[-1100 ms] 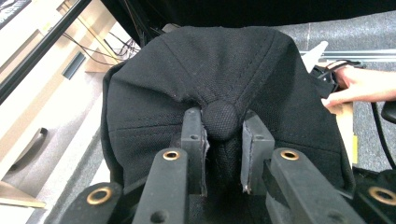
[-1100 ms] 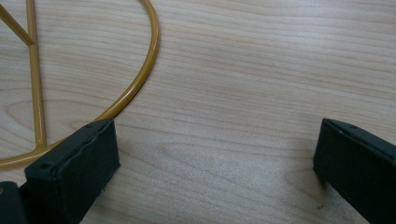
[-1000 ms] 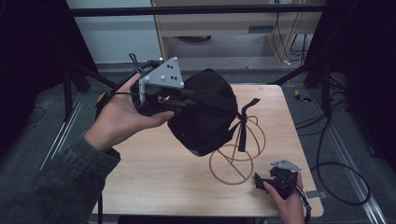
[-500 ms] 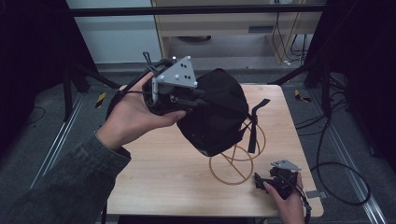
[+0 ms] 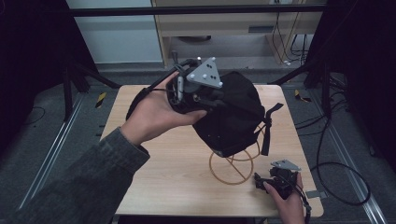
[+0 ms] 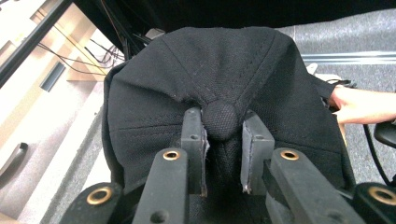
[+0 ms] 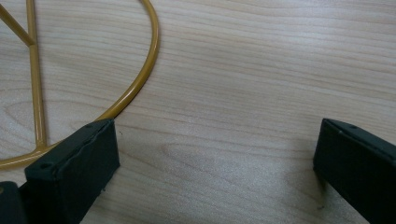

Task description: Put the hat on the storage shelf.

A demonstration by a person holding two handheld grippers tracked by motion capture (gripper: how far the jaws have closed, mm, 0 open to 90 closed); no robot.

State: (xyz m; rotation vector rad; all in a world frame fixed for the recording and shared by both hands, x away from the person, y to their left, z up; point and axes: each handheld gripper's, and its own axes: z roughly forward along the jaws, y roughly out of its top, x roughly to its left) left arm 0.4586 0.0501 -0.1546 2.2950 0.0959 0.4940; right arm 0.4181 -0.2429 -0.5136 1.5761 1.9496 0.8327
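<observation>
Half the wire stand (image 5: 233,165) hides under the black cap (image 5: 231,114).

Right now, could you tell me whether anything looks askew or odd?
Nothing damaged. The black cap hangs tilted over the wire stand, bunched at its top button, where the left tongs pinch it.

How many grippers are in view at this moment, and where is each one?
2. The left gripper is raised over the table, shut on the black cap at its top button. The right gripper rests open near the table's near right corner, beside the gold wire stand.
</observation>
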